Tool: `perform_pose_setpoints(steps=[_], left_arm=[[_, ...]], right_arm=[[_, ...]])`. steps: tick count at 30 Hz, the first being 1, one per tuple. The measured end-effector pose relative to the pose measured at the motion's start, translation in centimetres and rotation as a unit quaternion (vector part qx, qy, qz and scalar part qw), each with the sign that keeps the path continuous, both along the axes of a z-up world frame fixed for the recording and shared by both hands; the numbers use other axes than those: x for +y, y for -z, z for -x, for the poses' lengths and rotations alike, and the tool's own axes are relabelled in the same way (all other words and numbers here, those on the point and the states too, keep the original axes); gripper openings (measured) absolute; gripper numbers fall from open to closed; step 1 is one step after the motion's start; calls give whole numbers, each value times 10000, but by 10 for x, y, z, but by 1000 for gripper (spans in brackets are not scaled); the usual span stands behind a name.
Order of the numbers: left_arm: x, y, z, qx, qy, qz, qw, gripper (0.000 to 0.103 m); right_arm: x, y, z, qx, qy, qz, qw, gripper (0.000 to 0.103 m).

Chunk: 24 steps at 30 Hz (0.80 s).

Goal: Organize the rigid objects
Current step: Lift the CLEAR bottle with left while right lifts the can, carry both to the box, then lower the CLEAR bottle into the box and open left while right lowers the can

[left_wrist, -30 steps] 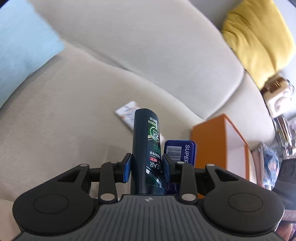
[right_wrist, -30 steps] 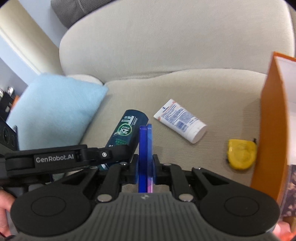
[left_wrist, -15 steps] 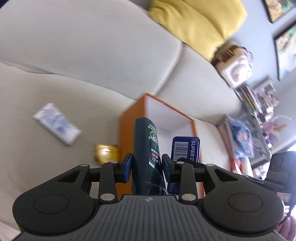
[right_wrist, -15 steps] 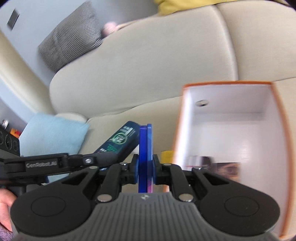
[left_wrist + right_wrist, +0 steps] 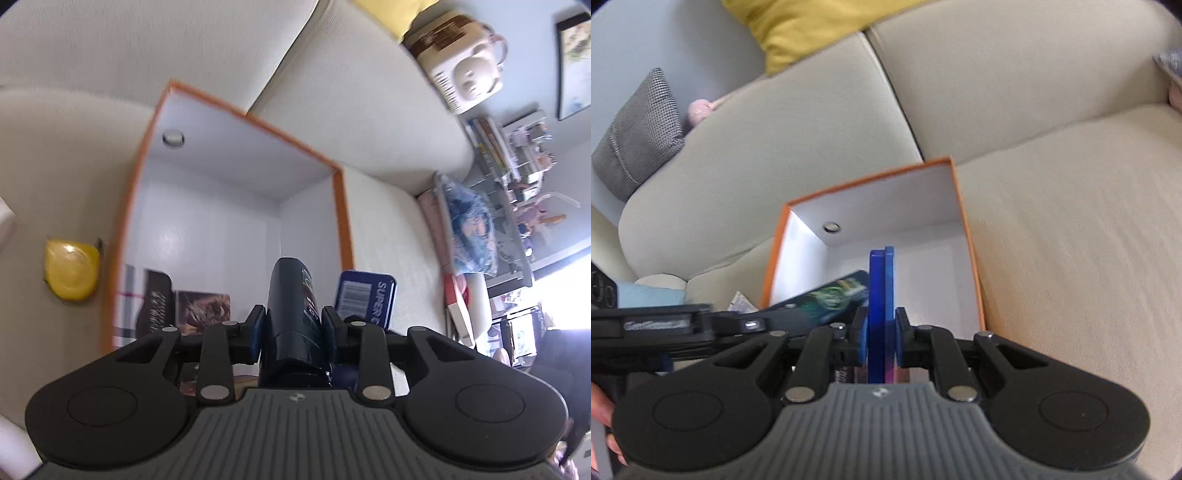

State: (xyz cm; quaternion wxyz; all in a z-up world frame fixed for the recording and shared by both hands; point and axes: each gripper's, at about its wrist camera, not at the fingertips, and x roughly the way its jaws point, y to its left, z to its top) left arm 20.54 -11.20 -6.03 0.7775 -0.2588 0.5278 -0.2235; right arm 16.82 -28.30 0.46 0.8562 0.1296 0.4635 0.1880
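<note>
My left gripper point(image 5: 291, 328) is shut on a dark shampoo bottle point(image 5: 290, 306) and holds it over the open orange box point(image 5: 236, 114), which has white inner walls. My right gripper point(image 5: 881, 332) is shut on a flat blue tin point(image 5: 881, 291), held edge-on above the same box point(image 5: 967, 236). The tin also shows in the left wrist view point(image 5: 365, 299), just right of the bottle. The bottle shows in the right wrist view point(image 5: 827, 297), left of the tin. Dark packets point(image 5: 184, 310) lie on the box floor.
A yellow tape measure point(image 5: 70, 273) lies on the beige sofa seat point(image 5: 1071, 229) left of the box. A white tube point(image 5: 740, 301) lies beyond the box's left wall. A yellow cushion point(image 5: 812, 26) and a grey pillow point(image 5: 639, 129) sit on the sofa back.
Both grippers have swung from the sofa seat to above the orange box, carrying the bottle and the tin. The box interior now fills the middle of both views.
</note>
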Motion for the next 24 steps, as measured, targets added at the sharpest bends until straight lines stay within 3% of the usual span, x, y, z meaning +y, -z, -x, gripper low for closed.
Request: perform_pose_setpoints(steps=[8,13,19,24], left_arm=[[-19,43,-16,484,-285,-278,9980,37],[-30,54,-23,549,-451,-697,9950,37],[-49,67,-29,1037,-309,-1008,9890,36],[-52,78,-25,1255,-228,-969,9871,36]], right_arm=[[7,41,-17,290,-112,228,9993,14],[2,46,-28,209,-107,348,9991,14],[-7,47,-32,181,-67,467,9987,14],[-12,47,-27,218,-165,474,9985,14]])
